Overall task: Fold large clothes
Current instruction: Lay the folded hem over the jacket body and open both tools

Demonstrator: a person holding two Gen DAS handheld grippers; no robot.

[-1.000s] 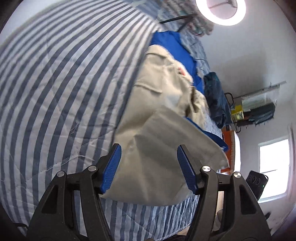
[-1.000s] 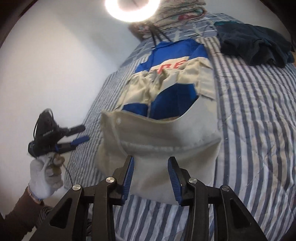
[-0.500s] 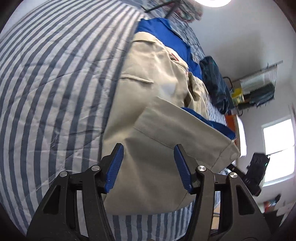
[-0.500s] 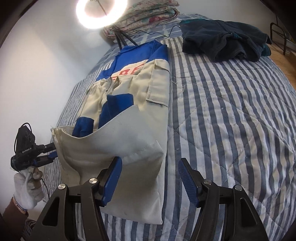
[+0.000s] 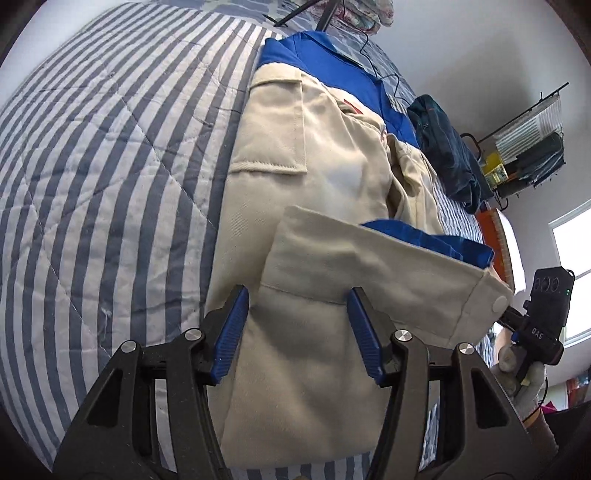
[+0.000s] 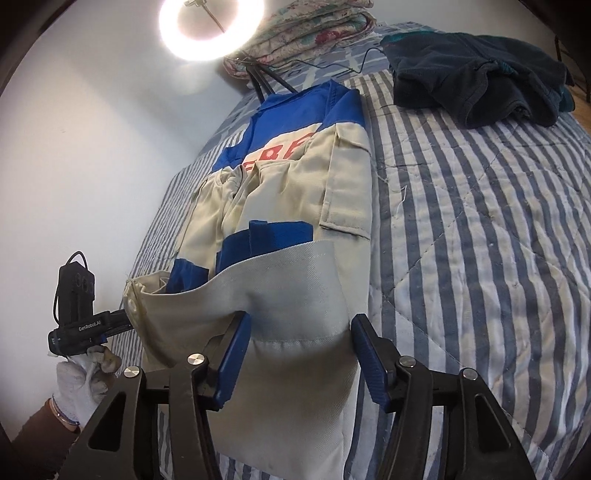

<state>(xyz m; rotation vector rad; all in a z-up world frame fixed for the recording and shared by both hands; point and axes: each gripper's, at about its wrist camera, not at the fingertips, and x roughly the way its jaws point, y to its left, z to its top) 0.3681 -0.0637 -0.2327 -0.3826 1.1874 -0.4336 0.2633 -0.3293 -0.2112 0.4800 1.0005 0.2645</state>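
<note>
Jacket (image 5: 332,155) lies lengthwise on bed (image 5: 92,166), running away from both tools. Left tool (image 5: 297,325) and right tool (image 6: 301,354) gape unclenched beside the raised hem.

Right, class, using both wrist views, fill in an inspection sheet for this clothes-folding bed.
Surface: blue-and-white striped quilt covering the bed.
Job's things: beige-and-blue work jacket lying flat, its bottom hem turned up towards the collar.
Clutter: dark navy garment in a heap; folded floral quilt at the head of the bed.
Grippers: left gripper and right gripper both with fingers open, either side of the beige cloth.
Cables: thin black cable trailing beyond the collar.
Surroundings: ring light, wire rack, window.
</note>
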